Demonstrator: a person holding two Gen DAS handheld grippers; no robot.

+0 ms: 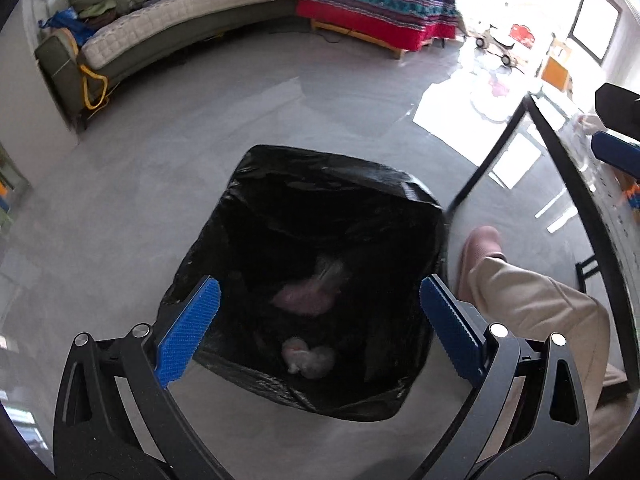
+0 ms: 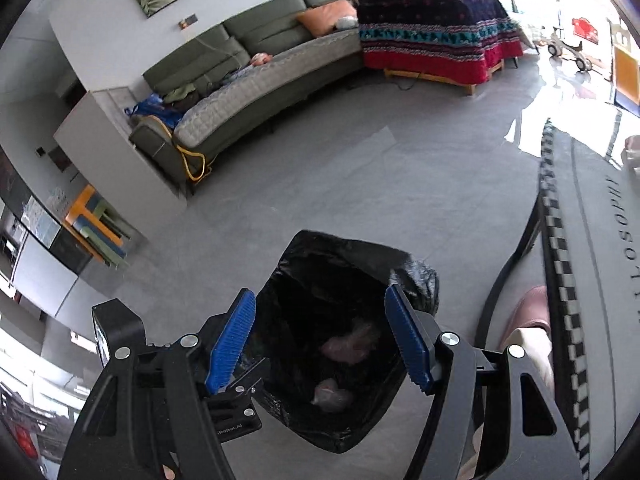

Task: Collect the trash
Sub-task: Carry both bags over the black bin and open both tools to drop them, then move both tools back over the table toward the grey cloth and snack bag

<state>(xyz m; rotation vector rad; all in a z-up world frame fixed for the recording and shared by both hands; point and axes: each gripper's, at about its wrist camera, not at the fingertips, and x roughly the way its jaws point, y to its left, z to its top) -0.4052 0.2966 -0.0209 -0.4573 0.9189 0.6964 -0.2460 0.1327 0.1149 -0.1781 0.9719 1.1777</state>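
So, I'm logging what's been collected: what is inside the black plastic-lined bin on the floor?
Inside the black plastic-lined bin, two pale pinkish crumpled wads show, blurred. The dark liner hides anything deeper.

One bin lined with a black bag (image 1: 256, 208) stood on the floor in the near middle of the scene. Two pieces of trash lay inside it: one pale pink blurred piece (image 1: 308, 296) farther in and one crumpled whitish wad (image 1: 308, 358) nearer. Two grippers were counted, the left gripper (image 1: 320, 312) and the right gripper (image 2: 320, 344), each with two blue-padded fingers. One pink slipper (image 1: 478, 252) and one beige trouser leg (image 1: 532, 312) showed at the right. One green sofa (image 1: 160, 24) and one patterned bed cover (image 1: 380, 4) were at the far side.
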